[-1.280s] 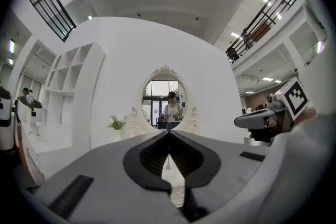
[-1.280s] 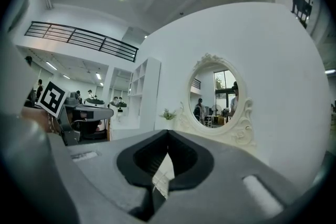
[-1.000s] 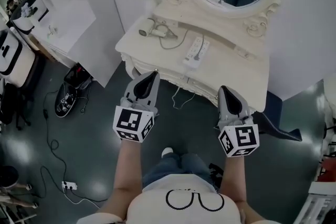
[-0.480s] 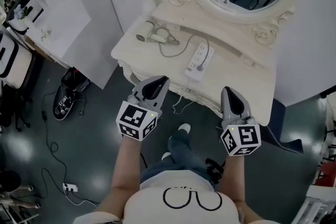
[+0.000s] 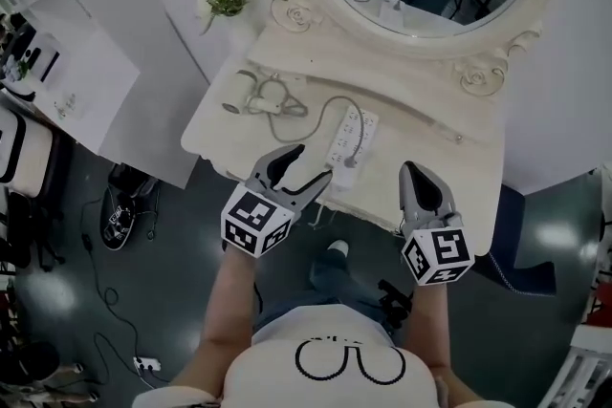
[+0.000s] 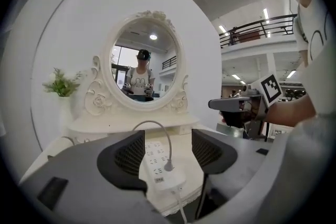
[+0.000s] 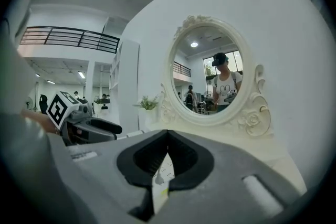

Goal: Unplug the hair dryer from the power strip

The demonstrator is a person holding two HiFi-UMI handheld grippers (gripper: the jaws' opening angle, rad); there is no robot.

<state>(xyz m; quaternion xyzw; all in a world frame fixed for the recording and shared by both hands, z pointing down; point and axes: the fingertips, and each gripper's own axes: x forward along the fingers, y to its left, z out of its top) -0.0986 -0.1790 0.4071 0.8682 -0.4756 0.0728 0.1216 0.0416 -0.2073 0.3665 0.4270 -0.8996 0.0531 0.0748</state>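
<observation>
Left gripper (image 5: pixel 314 161): jaws are opening, power strip (image 5: pixel 350 139) showing between them, untouched.
Right gripper (image 5: pixel 418 177): clenching shut, empty.
Hair dryer (image 5: pixel 251 97): lying plugged in.

Head view steeply down, gripper views level toward mirror (image 6: pixel 142 68), all sharing power strip (image 5: pixel 352 137).

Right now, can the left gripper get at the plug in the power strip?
Probably yes. The left gripper has its jaws opening, the plug at the strip's near end lines up with their gap just ahead, and nothing lies in the way.
</observation>
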